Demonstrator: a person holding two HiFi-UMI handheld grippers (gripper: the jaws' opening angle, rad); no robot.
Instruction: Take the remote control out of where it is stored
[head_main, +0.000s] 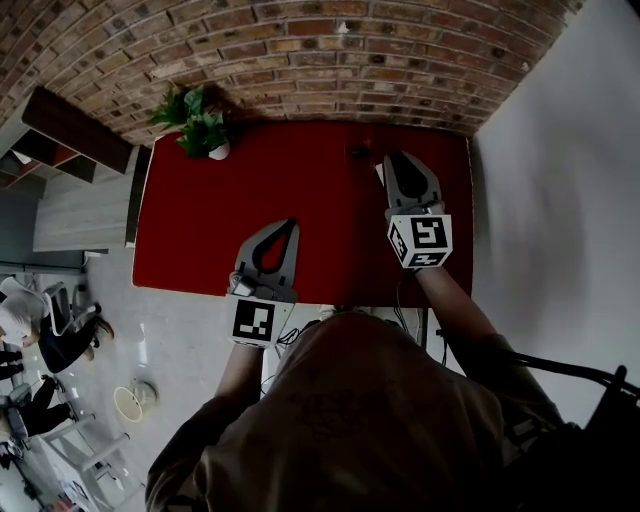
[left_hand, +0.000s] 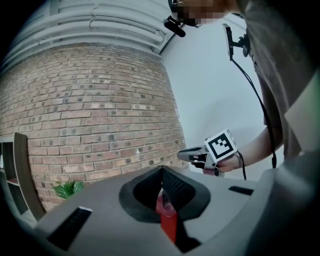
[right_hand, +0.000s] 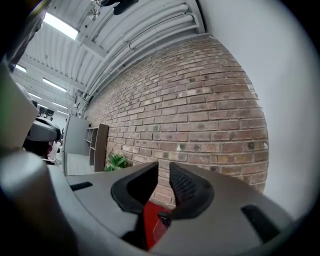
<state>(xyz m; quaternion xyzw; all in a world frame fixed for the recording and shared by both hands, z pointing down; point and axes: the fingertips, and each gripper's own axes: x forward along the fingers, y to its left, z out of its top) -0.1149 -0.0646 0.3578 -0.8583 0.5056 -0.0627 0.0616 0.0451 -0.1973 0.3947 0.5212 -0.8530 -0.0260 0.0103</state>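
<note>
left gripper (head_main: 291, 224) and right gripper (head_main: 391, 158) hover above the red table (head_main: 200, 225).

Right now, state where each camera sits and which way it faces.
Head view: on the head, steeply down at the red table; left gripper, right gripper, forearms, torso show.
Left gripper view: on that gripper, facing the brick wall; right gripper shows.
Right gripper view: likewise faces the wall; own jaws only.
All share the plant.
</note>
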